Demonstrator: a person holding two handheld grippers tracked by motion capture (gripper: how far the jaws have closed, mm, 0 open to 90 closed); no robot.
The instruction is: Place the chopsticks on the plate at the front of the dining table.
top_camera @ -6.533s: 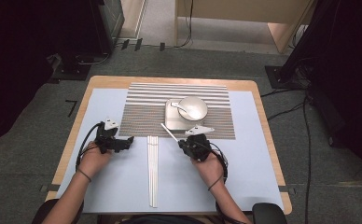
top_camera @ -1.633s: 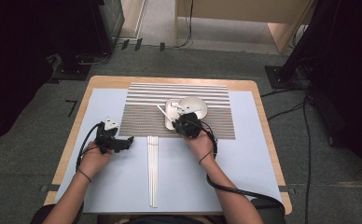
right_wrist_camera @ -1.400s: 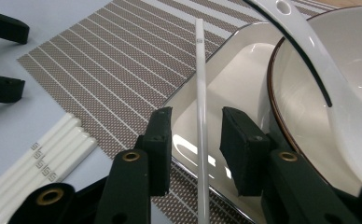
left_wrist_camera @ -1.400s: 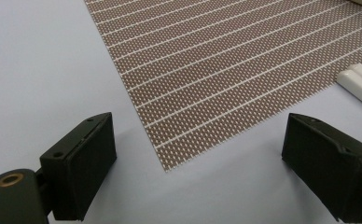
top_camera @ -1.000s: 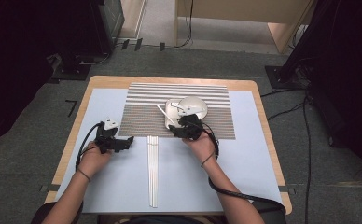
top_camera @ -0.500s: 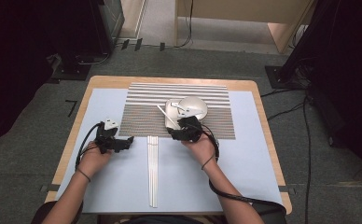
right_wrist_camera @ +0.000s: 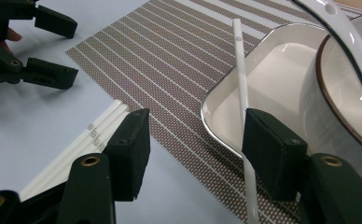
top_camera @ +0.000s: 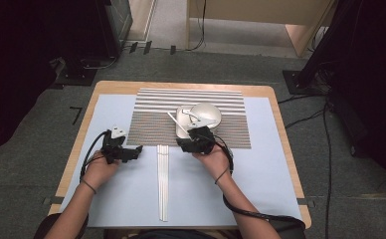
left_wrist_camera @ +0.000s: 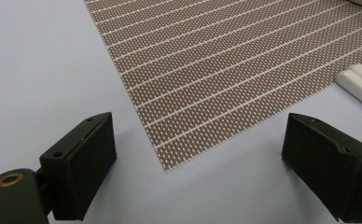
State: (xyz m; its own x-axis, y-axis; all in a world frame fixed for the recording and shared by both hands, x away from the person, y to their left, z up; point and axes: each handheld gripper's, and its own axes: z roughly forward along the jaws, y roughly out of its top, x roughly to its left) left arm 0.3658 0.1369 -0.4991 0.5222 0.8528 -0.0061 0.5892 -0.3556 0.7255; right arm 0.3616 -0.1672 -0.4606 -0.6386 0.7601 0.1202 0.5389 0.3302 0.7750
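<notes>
High view: your right claw point(top_camera: 195, 142) sits at the near edge of the square dish point(top_camera: 184, 122) on the striped mat point(top_camera: 151, 124); left claw point(top_camera: 126, 152) rests apart on the desk point(top_camera: 265, 164), jaws spread, holding nothing.

Left claw view: jaws wide over the mat corner point(left_wrist_camera: 170, 163), nothing btwn them.

Right claw view: jaws have just been opening, now about half open; white straw point(right_wrist_camera: 242, 93) leans on the dish rim point(right_wrist_camera: 216, 130) beside the right pad, not pinched. Bowl point(right_wrist_camera: 351, 93) sits in the dish w/ a spoon point(right_wrist_camera: 342, 37) across it.
</notes>
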